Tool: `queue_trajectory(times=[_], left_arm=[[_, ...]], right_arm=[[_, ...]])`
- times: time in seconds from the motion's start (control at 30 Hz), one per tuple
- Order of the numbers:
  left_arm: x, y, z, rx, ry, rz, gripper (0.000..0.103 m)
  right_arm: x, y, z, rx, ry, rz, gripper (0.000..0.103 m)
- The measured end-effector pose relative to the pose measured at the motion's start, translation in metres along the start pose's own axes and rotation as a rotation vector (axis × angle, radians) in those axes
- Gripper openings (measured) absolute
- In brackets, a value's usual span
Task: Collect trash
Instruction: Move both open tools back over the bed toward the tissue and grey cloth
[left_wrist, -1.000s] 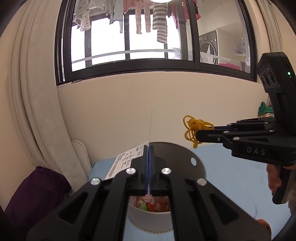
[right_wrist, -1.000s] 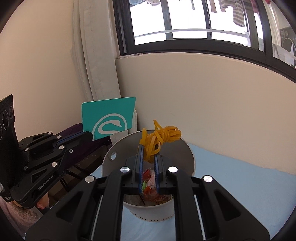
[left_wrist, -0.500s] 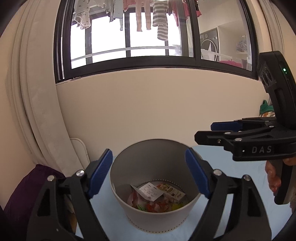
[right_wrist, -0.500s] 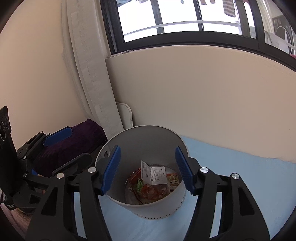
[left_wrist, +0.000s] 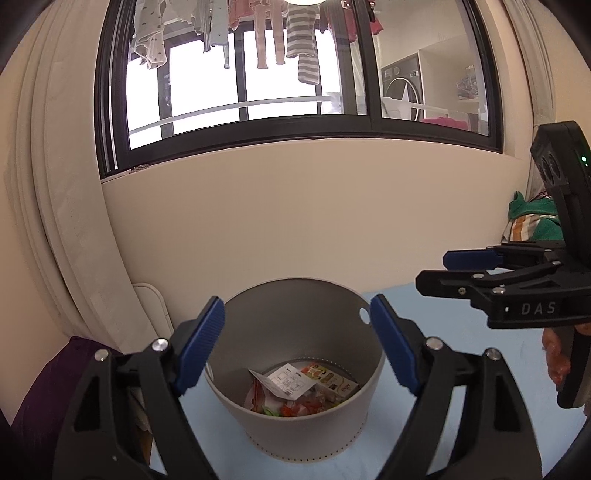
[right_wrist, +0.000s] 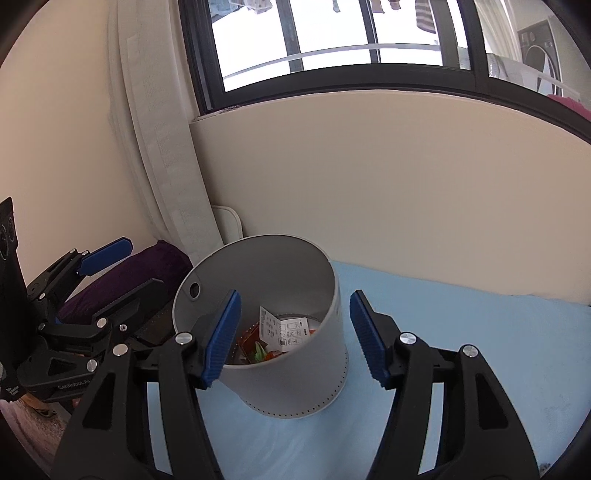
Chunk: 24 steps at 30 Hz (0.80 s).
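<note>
A grey round bin (left_wrist: 295, 435) stands on the light blue bed surface (right_wrist: 480, 350); it also shows in the right wrist view (right_wrist: 314, 387). Inside lie a white printed card (left_wrist: 286, 382) and colourful wrappers (left_wrist: 325, 380); the card also shows in the right wrist view (right_wrist: 284, 330). My left gripper (left_wrist: 297, 347) is open and empty above the bin's near rim. My right gripper (right_wrist: 295, 336) is open and empty over the bin. Each gripper shows in the other's view, the right one (left_wrist: 454, 273) and the left one (right_wrist: 125, 266).
A cream wall with a black-framed window (left_wrist: 295, 136) stands behind the bin. A white curtain (right_wrist: 159, 147) hangs at the left. A purple cushion (right_wrist: 147, 269) lies beside the bed at the left. Green and striped cloth (left_wrist: 532, 225) lies at the far right.
Both grippers opened. The left let go of the card and the right let go of the yellow rubber bands; the card now lies in the bin. Both grippers have drawn back a little.
</note>
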<state>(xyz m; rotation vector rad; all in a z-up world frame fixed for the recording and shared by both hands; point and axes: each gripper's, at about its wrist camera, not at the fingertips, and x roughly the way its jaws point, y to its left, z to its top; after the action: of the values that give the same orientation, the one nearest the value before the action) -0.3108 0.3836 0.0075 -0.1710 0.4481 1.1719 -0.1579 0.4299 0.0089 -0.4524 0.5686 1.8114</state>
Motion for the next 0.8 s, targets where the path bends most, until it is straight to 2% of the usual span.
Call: queue_trajectory(times=[0.3,0.4,0.6,0.8], left_arm=[[-0.007,-0.057,0.003,0.065,-0.02,-0.105,0.081],[-0.011,-0.085,0.003,0.096,-0.022,-0.158,0.081],[-0.018,-0.157,0.001,0.164,-0.027,-0.286,0.082],[-0.03,-0.245,-0.001,0.242,-0.032,-0.44,0.082]], right_arm=[[-0.066,-0.03,-0.039,0.034,-0.054,-0.172,0.064],[-0.095,-0.047,-0.057,0.07,-0.072,-0.247,0.069],[-0.163,-0.089,-0.1,0.185,-0.116,-0.423,0.072],[-0.238,-0.134,-0.153,0.311,-0.147,-0.615,0.072]])
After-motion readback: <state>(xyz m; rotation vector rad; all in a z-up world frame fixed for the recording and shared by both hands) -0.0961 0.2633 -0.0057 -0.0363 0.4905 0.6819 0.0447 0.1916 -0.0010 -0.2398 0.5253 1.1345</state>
